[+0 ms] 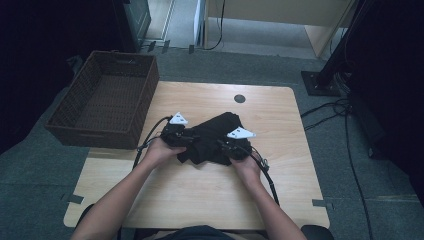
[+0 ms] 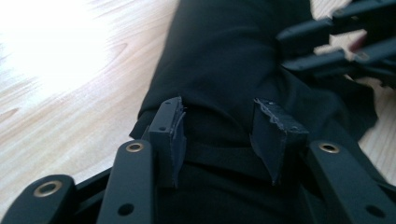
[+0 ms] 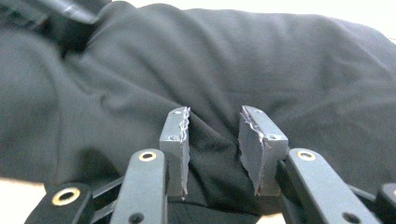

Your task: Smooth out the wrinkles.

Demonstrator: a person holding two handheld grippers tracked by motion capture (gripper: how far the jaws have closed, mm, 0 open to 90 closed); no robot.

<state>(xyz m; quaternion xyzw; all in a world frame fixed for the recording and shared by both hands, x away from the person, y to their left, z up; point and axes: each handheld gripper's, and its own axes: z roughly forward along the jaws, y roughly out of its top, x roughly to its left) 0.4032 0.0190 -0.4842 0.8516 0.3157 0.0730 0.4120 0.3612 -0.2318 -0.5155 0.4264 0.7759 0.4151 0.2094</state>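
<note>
- Wicker basket (image 1: pixel 102 100), off the counter's (image 1: pixel 210 200) left edge, well left of the black garment (image 1: pixel 212 137); looks bare inside.
- Left gripper (image 1: pixel 189 136) at the garment's left edge. In the left gripper view (image 2: pixel 219 140) the jaws stand about half open, astride a folded band of cloth; pads don't seem to press it, so no hold.
- Black garment bunched mid-counter, between the two grippers. Judged soft, light, limp: will sag and unfold if lifted by one point. Best taken at a thick folded edge or hem, both sides at once.
- Right gripper (image 1: pixel 226 145) at the garment's right side. In the right gripper view (image 3: pixel 214 149) the jaws are part open with a raised ridge of cloth between the pads; gaps show, not clamped.
- Round dark hole (image 1: pixel 239 98) in the counter, beyond the garment.
</note>
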